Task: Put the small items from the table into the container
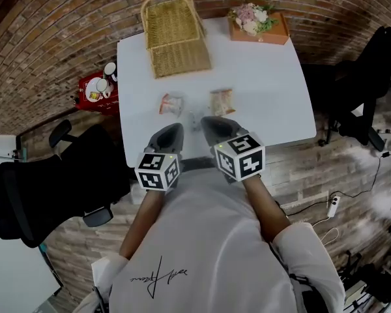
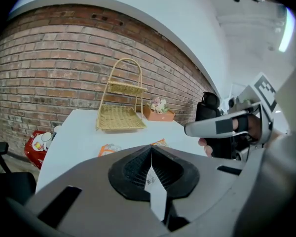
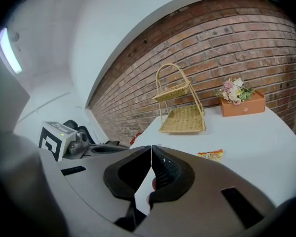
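Reaching looked like the step in hand. The left gripper (image 1: 175,128) and right gripper (image 1: 206,120), low in the centre of the frame, hovered over the bench (image 1: 274,83), both pinched closed and empty. The left packet (image 1: 171,104) and right packet (image 1: 221,101) lay just above them, with the wicker basket (image 1: 176,38) at the top of the frame. Each gripper needed to open before descending astride a packet.

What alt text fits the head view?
A person holds the left gripper and right gripper, both shut, over the near edge of a white table bearing two snack packets, a wicker basket and a flower box.
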{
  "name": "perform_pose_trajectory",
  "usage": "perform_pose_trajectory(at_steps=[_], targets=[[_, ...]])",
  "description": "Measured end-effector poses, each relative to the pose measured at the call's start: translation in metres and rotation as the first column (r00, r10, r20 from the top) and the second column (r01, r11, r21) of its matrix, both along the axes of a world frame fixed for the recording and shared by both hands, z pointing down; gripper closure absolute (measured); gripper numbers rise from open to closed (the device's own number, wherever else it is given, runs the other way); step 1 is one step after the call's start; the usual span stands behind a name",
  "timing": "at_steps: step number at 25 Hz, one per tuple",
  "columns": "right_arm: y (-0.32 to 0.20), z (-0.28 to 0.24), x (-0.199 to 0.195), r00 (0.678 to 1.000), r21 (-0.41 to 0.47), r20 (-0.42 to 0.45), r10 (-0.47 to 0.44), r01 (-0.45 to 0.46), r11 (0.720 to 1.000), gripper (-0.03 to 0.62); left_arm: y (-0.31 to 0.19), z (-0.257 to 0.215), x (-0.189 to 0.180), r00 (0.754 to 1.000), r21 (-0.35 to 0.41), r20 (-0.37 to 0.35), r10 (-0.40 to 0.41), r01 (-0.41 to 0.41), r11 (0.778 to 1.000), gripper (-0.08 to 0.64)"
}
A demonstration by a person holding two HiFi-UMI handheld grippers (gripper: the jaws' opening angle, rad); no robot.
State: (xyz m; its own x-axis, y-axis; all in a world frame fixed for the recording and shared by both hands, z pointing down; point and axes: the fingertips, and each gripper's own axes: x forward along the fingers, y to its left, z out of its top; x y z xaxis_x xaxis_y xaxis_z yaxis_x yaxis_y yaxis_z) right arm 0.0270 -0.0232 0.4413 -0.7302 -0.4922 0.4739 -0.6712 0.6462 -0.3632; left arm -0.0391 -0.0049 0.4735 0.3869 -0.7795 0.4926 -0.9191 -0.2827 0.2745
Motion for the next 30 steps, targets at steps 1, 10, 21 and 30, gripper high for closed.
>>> perform_pose_trajectory(at_steps=[1,10,21,30], targets=[[0.001,0.001,-0.001,1.000,-0.002,0.001,-0.007,0.007,1.000,0.571,0.001,0.001,-0.001,1.000,-0.005,-0.003,-0.007,0.007,1.000,0.551],[0.011,0.006,-0.001,0.999,-0.017,-0.003,-0.034,0.034,0.999,0.571,0.010,0.020,-0.016,0.993,-0.087,-0.078,-0.093,0.086,0.992,0.551],[0.005,0.007,0.000,0.997,-0.011,-0.027,-0.072,0.072,0.997,0.571,-0.009,0.042,-0.022,0.974,-0.173,-0.161,-0.158,0.130,0.976,0.551],[-0.005,0.010,-0.007,0.993,-0.008,-0.050,-0.104,0.104,0.995,0.571,-0.015,0.079,-0.043,0.935,-0.298,-0.220,-0.279,0.208,0.932,0.549]])
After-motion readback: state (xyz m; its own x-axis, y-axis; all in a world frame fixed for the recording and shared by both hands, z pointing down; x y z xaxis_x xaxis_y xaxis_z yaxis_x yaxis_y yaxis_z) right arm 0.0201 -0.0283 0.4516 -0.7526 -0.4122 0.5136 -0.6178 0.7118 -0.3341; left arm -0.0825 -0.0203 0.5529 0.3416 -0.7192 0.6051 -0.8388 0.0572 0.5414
